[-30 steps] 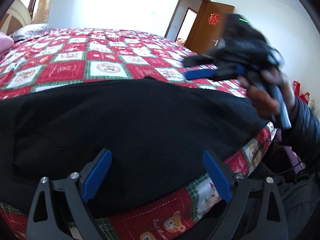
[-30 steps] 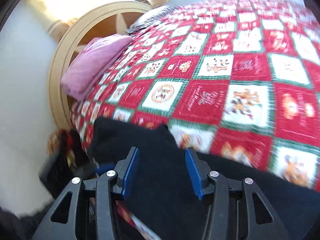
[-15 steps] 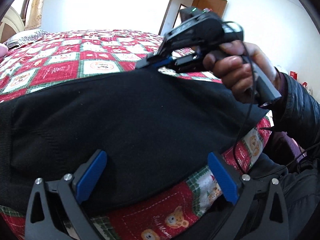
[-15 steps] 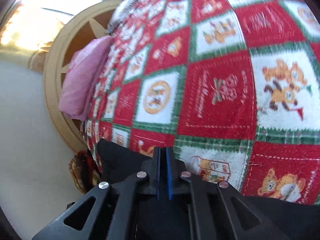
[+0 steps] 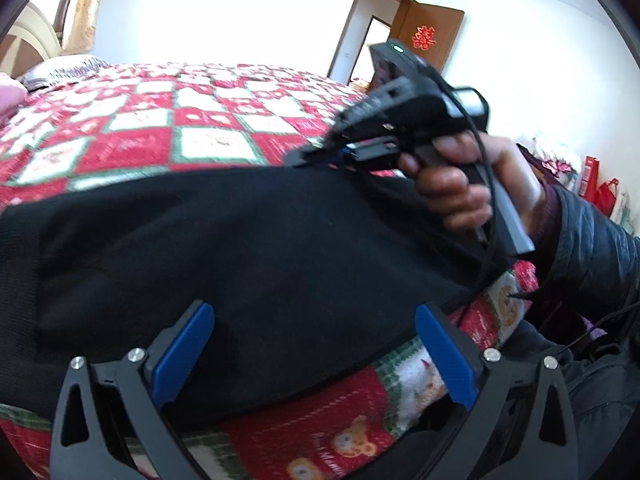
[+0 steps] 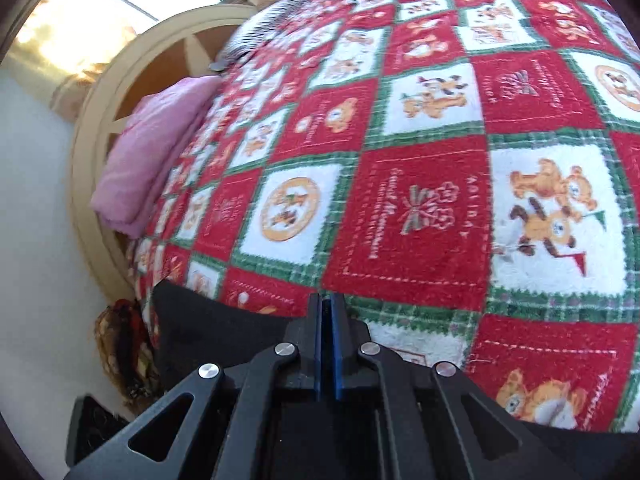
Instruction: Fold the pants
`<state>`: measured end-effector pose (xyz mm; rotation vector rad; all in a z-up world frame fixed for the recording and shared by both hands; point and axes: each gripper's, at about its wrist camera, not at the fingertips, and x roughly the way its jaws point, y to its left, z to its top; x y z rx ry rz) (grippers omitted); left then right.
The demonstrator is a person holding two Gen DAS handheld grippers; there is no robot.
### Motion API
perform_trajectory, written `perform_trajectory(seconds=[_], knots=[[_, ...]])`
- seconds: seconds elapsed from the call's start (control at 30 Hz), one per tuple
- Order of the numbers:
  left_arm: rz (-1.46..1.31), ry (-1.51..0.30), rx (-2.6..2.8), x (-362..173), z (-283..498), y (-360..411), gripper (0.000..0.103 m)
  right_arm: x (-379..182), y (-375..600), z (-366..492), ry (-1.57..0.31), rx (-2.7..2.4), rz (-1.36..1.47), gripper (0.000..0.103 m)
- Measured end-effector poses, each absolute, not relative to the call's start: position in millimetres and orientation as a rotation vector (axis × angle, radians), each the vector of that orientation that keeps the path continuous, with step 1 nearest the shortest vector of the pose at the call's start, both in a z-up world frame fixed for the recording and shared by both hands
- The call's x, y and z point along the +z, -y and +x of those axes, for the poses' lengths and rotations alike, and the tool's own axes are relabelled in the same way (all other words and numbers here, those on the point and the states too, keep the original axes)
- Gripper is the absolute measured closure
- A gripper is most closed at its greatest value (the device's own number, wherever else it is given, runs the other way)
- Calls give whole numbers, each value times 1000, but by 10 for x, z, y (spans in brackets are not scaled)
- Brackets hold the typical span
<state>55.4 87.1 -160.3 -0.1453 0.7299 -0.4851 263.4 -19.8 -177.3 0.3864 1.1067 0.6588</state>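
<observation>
Black pants (image 5: 240, 240) lie flat across the near side of a bed, over a red, white and green quilt (image 5: 208, 144). My left gripper (image 5: 312, 312) hovers over their near edge with its jaws wide apart and nothing pressed between the blue pads (image 5: 184, 348). At the pants' far edge sits my right gripper (image 5: 298, 160), held by a person's hand (image 5: 460, 188). In the right wrist view the right gripper (image 6: 328, 304) is shut, its pads pinched together on the edge of the pants (image 6: 208, 328), with the quilt (image 6: 420, 208) beyond.
A pink pillow (image 6: 156, 148) lies against the round wooden headboard (image 6: 116, 100) at the bed's end. An open brown door (image 5: 428, 40) stands behind the bed, red bags (image 5: 600, 192) by the wall. The bed's edge runs just under my left gripper.
My right gripper went from half open to shut and came down onto the far edge of the pants. The left gripper stayed wide open in place.
</observation>
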Motion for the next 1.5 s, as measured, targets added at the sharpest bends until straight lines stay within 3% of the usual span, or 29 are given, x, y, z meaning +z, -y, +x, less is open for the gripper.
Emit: perform_trajectory(seconds=[0.07, 0.17, 0.4, 0.63, 0.77, 0.87, 1.23, 1.5], knots=[[-141, -696, -434, -1543, 539, -1008, 0, -1669, 223, 2574, -1075, 679, 364, 93], [-169, -659, -348, -1482, 548, -1262, 0, -1430, 196, 2386, -996, 652, 214, 66], [-286, -691, -243, -1628, 628, -1728, 0, -1447, 7, 1863, -1026, 776, 95, 66], [-189, -699, -222, -1612, 637, -1576, 0, -1667, 16, 1598, -1031, 768, 30, 65], [-215, -690, -182, -1581, 617, -1657, 0, -1558, 217, 1416, -995, 751, 9, 54], [-216, -684, -175, -1614, 620, -1662, 0, -1695, 357, 1358, -1030, 689, -22, 53], [-228, -670, -231, -1322, 746, -1366, 0, -1484, 1355, 1290, -977, 523, 156, 53], [-191, -772, -168, -1585, 988, -1134, 0, -1520, 2212, 1185, -980, 362, 265, 53]])
